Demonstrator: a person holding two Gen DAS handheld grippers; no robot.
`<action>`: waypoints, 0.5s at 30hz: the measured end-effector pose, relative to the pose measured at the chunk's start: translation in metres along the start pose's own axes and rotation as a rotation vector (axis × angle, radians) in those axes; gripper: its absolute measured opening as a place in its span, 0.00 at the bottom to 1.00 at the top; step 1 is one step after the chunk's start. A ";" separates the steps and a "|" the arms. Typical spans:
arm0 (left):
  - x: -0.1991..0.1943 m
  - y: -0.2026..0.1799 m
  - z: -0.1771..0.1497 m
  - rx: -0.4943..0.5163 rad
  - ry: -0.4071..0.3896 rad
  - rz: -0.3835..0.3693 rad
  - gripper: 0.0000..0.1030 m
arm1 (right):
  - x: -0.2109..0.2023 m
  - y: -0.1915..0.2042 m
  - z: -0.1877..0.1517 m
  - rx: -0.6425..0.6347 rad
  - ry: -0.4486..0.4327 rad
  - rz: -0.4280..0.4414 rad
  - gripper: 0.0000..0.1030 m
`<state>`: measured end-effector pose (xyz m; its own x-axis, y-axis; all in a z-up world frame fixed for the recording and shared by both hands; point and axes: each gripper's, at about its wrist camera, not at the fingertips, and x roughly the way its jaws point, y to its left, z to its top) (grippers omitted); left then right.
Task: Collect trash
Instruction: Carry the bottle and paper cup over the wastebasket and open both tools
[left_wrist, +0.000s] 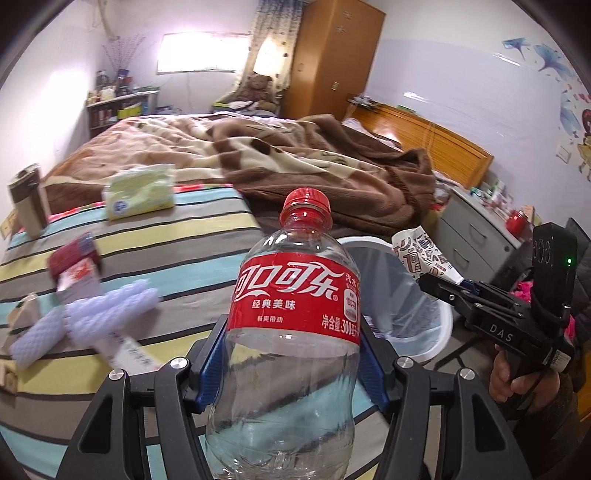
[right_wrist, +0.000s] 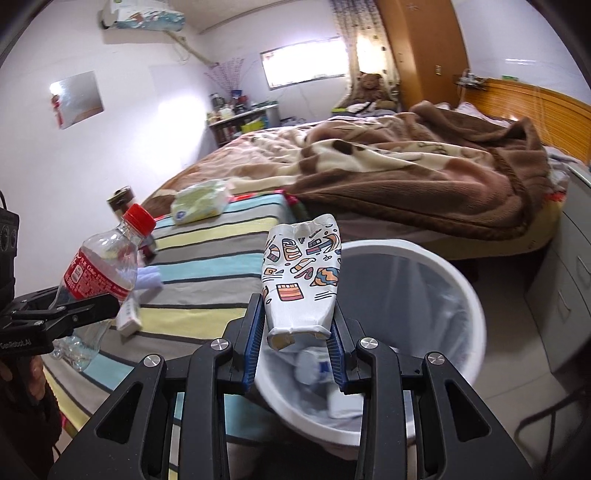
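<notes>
Clear plastic bottle (left_wrist: 291, 332) clamped in your left tongs (left_wrist: 291, 369), short of white bin (right_wrist: 461, 295): early release lands it on bed. Right tongs (right_wrist: 297, 350) pinch crushed paper cup (right_wrist: 301, 277) above rim; may bounce out.

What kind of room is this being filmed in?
Almost certainly a lived-in bedroom: a bed with a rumpled brown blanket, a tall wooden wardrobe, and a teddy bear by the window.

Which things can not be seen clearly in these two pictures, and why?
- Bottle: base cut off by the left wrist view's bottom edge.
- Trash bin: contents half hidden behind the crushed cup and gripper in the right wrist view.
- Small boxes on the bed: motion-blurred, labels unreadable.
</notes>
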<state>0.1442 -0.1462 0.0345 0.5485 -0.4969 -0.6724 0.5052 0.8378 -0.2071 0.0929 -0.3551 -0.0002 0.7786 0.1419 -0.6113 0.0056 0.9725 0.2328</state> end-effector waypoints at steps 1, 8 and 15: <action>0.004 -0.005 0.001 0.003 0.005 -0.011 0.61 | 0.000 -0.003 -0.001 0.003 0.002 -0.009 0.32; 0.035 -0.039 0.007 0.037 0.042 -0.070 0.61 | -0.002 -0.025 -0.006 0.030 0.021 -0.060 0.32; 0.064 -0.063 0.015 0.061 0.081 -0.093 0.61 | 0.007 -0.041 -0.012 0.045 0.056 -0.102 0.32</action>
<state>0.1572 -0.2341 0.0148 0.4428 -0.5503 -0.7079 0.5924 0.7722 -0.2297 0.0907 -0.3915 -0.0234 0.7364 0.0537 -0.6744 0.1125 0.9732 0.2004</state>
